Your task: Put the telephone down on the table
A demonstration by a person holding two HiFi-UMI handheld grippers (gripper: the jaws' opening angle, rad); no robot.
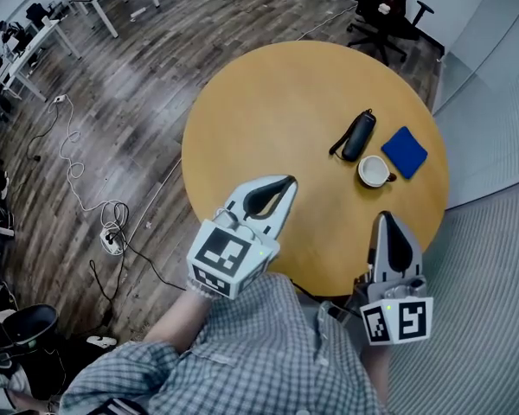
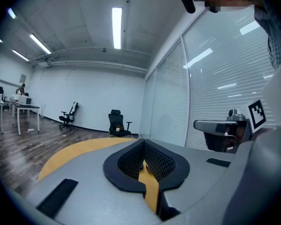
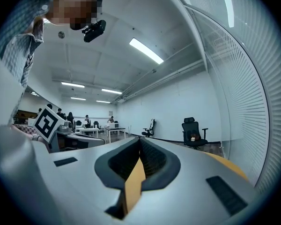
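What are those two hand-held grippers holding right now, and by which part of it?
Nothing is held. The left hand-held gripper and the right hand-held gripper both have their jaws shut and empty over the table.

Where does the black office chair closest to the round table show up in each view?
Head view: the office chair is at the top right.
Left gripper view: the office chair stands left of centre, against the far wall.
Right gripper view: the office chair stands right of centre.
Shared landmark: the yellow round table, which lies on the near side of the chair in all three.
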